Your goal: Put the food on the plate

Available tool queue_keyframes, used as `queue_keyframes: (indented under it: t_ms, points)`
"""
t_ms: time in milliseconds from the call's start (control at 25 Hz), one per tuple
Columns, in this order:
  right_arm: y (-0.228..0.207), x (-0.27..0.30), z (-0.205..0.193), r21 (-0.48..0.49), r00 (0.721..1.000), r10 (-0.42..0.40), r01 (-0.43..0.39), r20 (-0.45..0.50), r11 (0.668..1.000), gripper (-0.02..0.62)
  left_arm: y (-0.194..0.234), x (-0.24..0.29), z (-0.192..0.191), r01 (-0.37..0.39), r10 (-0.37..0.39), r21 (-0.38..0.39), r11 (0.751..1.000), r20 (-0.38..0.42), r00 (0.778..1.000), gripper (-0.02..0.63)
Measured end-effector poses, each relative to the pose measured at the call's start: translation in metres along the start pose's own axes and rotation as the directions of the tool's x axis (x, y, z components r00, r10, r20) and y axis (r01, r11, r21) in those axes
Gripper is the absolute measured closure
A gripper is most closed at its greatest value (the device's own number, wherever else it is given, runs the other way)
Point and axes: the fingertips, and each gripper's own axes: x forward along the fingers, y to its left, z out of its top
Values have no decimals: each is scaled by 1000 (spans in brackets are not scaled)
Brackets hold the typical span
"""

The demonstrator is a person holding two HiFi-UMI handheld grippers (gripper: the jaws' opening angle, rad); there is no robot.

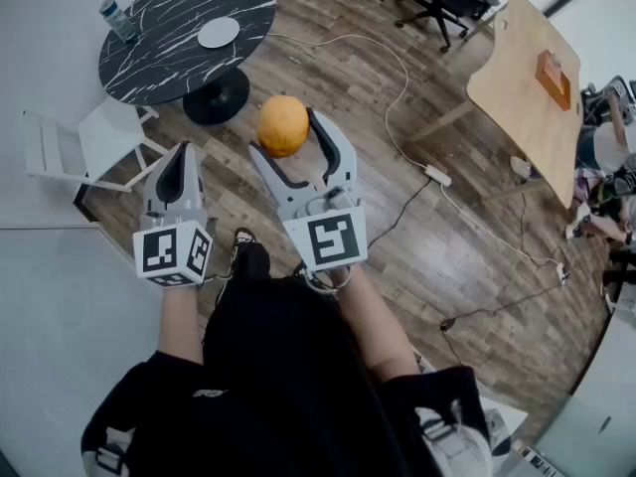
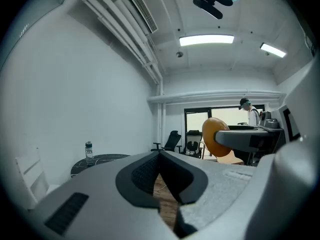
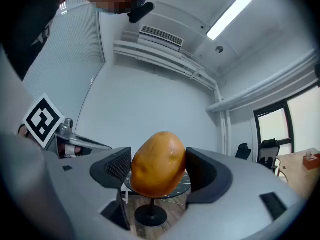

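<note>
The right gripper (image 1: pixel 286 135) is spread wide, and the food (image 1: pixel 283 125), a rounded orange-brown lump, is pinched between its two pads, as is plainly seen in the right gripper view. The left gripper (image 1: pixel 178 170) is pressed together with nothing in it. Both are held out in front of the body on bare forearms, side by side and close together, above the floor (image 1: pixel 397 237). The food is thus kept in the air, apart from the plate (image 1: pixel 219 33), which is set on the round black table (image 1: pixel 164 53) ahead.
</note>
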Motion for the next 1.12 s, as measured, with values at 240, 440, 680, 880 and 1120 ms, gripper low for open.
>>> queue_keyframes:
  t_ms: [240,440,680,880,1120]
  points:
    - [-17,-23,-11,38,1000,-8,8,-19,999,262,-29,-5,-7,5,-5,6,1000,-11,1000,606]
    - [-22,-6,-18,47,999,21,-20,-24,999,262,-19,19,-20,15,-15,-11,1000,-44,999,606]
    - [-35,44,-27,34,1000,8,-7,-28,999,262,9,69,-22,49,-49,-1,999,-59,997,606]
    - [-39,99,-27,39,1000,-8,9,-26,999,262,48,108,-8,71,-71,8,997,-59,996,606]
    - [-33,155,-37,50,999,-14,16,-45,999,262,94,143,-11,80,-80,-5,997,-78,994,606]
